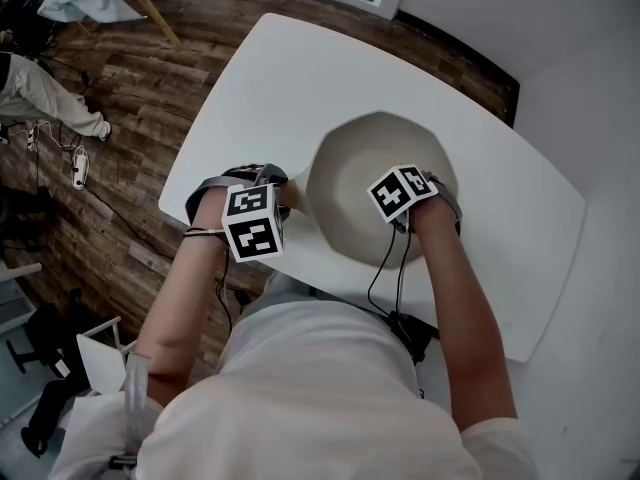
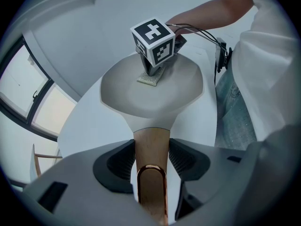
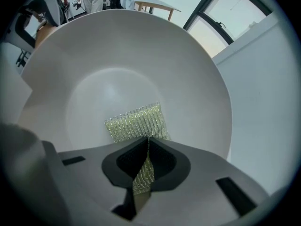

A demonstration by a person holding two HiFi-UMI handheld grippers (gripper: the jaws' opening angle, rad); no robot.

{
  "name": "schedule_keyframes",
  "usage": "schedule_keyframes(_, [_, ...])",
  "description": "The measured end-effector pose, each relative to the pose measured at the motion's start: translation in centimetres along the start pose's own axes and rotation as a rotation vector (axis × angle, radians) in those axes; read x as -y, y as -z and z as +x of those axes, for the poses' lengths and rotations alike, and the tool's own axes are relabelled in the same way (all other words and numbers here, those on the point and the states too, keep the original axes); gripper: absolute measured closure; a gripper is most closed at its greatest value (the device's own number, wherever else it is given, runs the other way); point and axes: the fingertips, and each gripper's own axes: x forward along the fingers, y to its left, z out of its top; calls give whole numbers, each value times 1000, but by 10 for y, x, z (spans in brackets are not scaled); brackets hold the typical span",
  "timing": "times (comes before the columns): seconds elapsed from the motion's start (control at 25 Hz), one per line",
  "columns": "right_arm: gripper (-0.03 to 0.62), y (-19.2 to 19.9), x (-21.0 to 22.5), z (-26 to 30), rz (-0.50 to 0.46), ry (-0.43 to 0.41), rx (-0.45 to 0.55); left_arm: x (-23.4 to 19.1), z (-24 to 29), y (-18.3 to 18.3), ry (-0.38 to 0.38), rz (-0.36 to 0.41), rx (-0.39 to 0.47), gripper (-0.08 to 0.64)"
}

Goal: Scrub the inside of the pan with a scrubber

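Note:
A pale grey-white pan (image 1: 350, 183) (image 2: 141, 95) (image 3: 117, 84) rests on the white table (image 1: 500, 258). Its wooden handle (image 2: 151, 154) runs between the pads of my left gripper (image 2: 151, 160) (image 1: 262, 200), which is shut on it at the pan's left side. My right gripper (image 3: 146, 157) (image 1: 410, 208) points down into the pan and is shut on a glittery yellow-green mesh scrubber (image 3: 137, 122) (image 2: 149, 78). The scrubber's free part lies flat on the pan's inner floor, towards the right-hand side of the bowl.
The table's near left edge (image 1: 200, 228) drops to a wooden floor with cables and furniture legs (image 1: 150, 8). A black cable (image 1: 385, 268) hangs from my right gripper across the table. Windows and a distant table (image 3: 155, 4) show beyond the pan.

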Motion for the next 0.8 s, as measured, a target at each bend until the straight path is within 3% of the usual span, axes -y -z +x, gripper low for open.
schedule_keyframes(0.44, [565, 33, -32, -6, -76, -192, -145, -2, -2, -3, 0, 0, -3, 341])
schedule_keyframes(0.8, [565, 38, -60, -14, -90, -324, -127, -2, -1, -2, 1, 2, -6, 341])
